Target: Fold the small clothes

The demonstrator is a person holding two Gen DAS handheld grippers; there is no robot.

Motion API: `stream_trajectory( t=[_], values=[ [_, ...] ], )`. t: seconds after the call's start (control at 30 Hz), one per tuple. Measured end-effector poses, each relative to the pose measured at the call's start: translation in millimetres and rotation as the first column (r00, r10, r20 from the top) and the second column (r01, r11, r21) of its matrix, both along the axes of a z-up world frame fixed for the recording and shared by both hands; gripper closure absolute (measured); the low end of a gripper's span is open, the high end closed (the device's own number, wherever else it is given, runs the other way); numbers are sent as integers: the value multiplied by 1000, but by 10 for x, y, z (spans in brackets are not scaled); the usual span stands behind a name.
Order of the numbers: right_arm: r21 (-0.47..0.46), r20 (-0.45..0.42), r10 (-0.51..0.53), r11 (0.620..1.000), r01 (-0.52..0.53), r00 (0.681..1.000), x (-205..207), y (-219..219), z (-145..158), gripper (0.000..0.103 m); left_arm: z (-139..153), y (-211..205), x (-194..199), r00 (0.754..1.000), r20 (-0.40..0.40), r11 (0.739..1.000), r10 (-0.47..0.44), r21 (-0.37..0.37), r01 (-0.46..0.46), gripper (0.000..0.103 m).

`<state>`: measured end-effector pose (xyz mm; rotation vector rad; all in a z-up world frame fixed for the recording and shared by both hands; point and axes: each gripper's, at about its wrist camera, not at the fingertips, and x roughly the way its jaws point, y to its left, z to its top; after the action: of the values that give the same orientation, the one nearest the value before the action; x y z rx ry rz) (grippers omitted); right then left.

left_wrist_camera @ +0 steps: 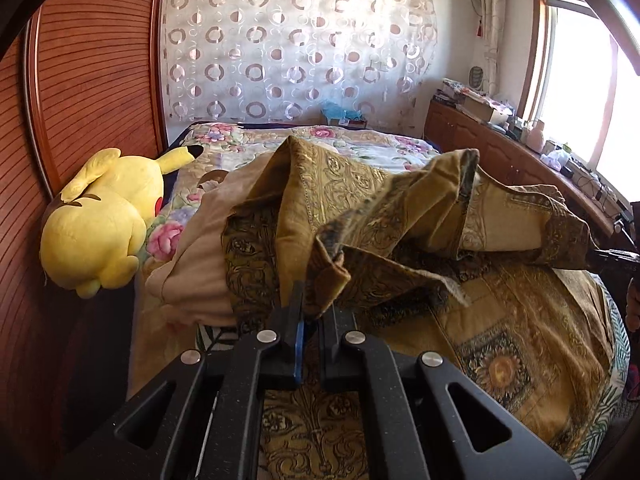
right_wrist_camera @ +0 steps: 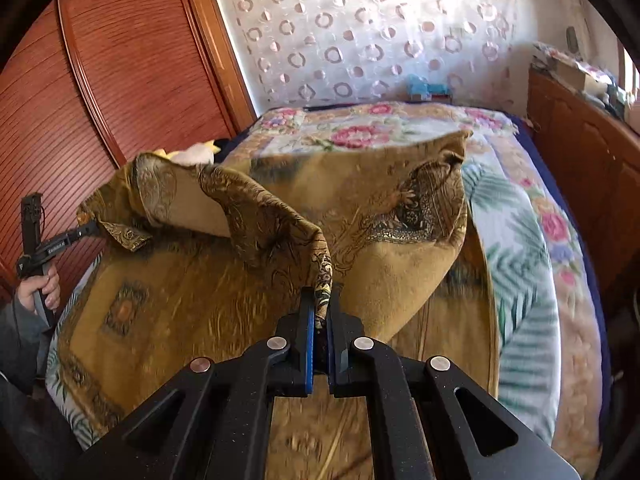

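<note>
A gold patterned cloth (left_wrist_camera: 360, 208) with dark ornate borders lies partly spread on the bed and partly lifted. My left gripper (left_wrist_camera: 314, 300) is shut on one edge of it, the fabric bunching up just beyond the fingers. In the right wrist view the same gold cloth (right_wrist_camera: 380, 208) rises in a fold, and my right gripper (right_wrist_camera: 320, 300) is shut on its border edge. The left gripper (right_wrist_camera: 90, 230) also shows at the far left of that view, pinching a corner, held by a hand (right_wrist_camera: 42, 290). The right gripper's tip (left_wrist_camera: 612, 258) appears at the right edge of the left wrist view.
A yellow plush toy (left_wrist_camera: 104, 216) lies at the bed's left edge against the wooden wardrobe (left_wrist_camera: 92, 80). A beige garment (left_wrist_camera: 208, 240) sits beside the cloth. A floral quilt (right_wrist_camera: 532, 216) covers the bed. A cluttered wooden cabinet (left_wrist_camera: 500, 144) runs along the window side.
</note>
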<state>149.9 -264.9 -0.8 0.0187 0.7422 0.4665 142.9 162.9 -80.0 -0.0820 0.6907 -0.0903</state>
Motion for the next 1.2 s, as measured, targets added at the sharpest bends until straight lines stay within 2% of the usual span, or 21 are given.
stream_trajectory(
  t=[0.23, 0.4, 0.57, 0.63, 0.67, 0.7, 0.83, 0.97, 1.1, 1.2],
  values=[
    [-63, -13, -24, 998, 23, 1000, -12, -9, -90, 98, 94, 64, -111, 1000, 21, 999, 13, -36, -12, 82],
    [-90, -6, -20, 996, 20, 1000, -92, -13, -8, 87, 265, 75, -221, 997, 74, 999, 17, -36, -15, 65],
    [-94, 27, -44, 995, 46, 999, -239, -84, 208, 82, 394, 110, -217, 996, 85, 999, 21, -42, -18, 64],
    [-91, 51, -59, 994, 64, 997, -265, -134, 269, 72, 403, 91, -163, 998, 68, 999, 15, -42, -13, 64],
    [-91, 63, -71, 993, 77, 995, -279, -167, 288, 60, 389, 77, -128, 998, 58, 999, 11, -37, -9, 64],
    [-85, 77, -85, 992, 91, 993, -271, -202, 303, 54, 382, 65, -120, 999, 52, 999, 7, -33, -6, 64],
    [-74, 72, -142, 986, 147, 987, -204, -263, 250, 54, 205, 8, 33, 1000, -18, 999, -3, -37, 2, 64],
    [-82, 11, -164, 983, 165, 986, -23, -229, 14, 54, 50, -42, 102, 998, -69, 999, -5, -45, 1, 64],
    [-85, -35, -167, 983, 163, 985, 65, -186, -128, 54, 7, -18, 55, 996, -68, 998, 55, -10, -56, 64],
    [-91, -49, -167, 983, 162, 985, 143, -158, -217, 54, 9, 22, 5, 996, -51, 997, 72, -12, -72, 66]
  ],
)
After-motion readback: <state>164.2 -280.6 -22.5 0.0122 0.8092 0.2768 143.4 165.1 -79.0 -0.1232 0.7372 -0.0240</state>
